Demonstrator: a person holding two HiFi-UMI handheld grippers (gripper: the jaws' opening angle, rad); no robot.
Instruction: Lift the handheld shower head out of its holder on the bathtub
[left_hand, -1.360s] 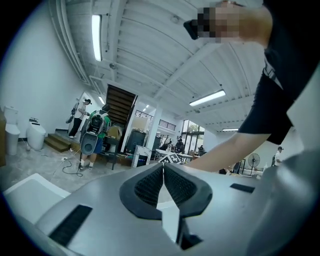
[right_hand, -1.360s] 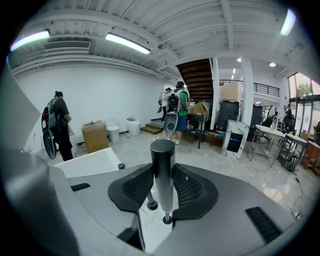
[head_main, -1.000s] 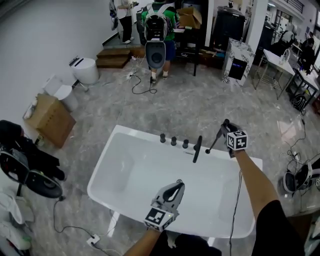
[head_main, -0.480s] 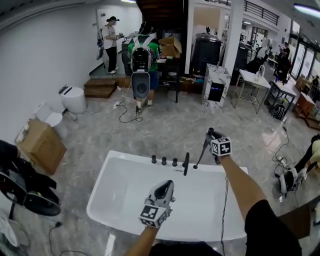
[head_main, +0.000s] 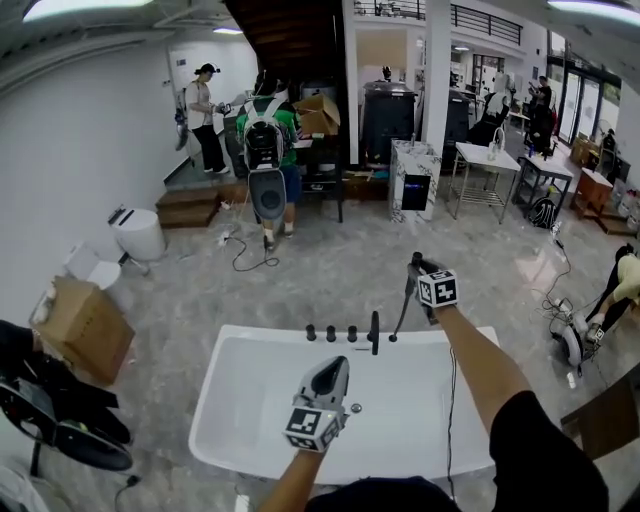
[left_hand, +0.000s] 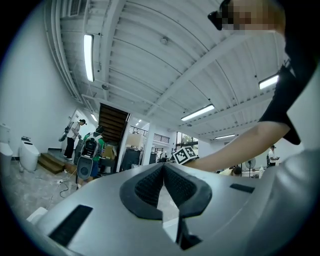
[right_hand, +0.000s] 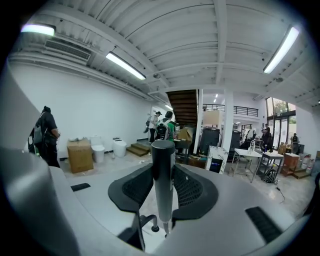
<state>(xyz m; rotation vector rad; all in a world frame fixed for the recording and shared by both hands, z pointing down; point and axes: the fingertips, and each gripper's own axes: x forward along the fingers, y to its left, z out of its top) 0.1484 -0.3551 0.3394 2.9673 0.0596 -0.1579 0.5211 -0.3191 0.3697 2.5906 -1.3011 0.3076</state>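
Note:
The white bathtub (head_main: 250, 400) fills the lower middle of the head view, with three dark tap knobs (head_main: 331, 333) and a spout (head_main: 374, 332) on its far rim. My right gripper (head_main: 413, 266) is raised above the rim's right part, shut on the dark handheld shower head (head_main: 402, 305), which slants down toward the rim. In the right gripper view the round handle (right_hand: 163, 185) stands upright between both pads. My left gripper (head_main: 330, 375) hovers over the basin, jaws shut and empty, also shown in the left gripper view (left_hand: 163, 170).
Behind the tub is grey marble floor with a cable (head_main: 245, 262). A cardboard box (head_main: 82, 325) and toilets (head_main: 137, 232) stand at the left wall. A person with a backpack (head_main: 265, 140) stands farther back. Tables (head_main: 490, 160) are at the right.
Both grippers have risen. The right one has carried the shower head up and away from the tub rim. The head view has tilted up toward the room.

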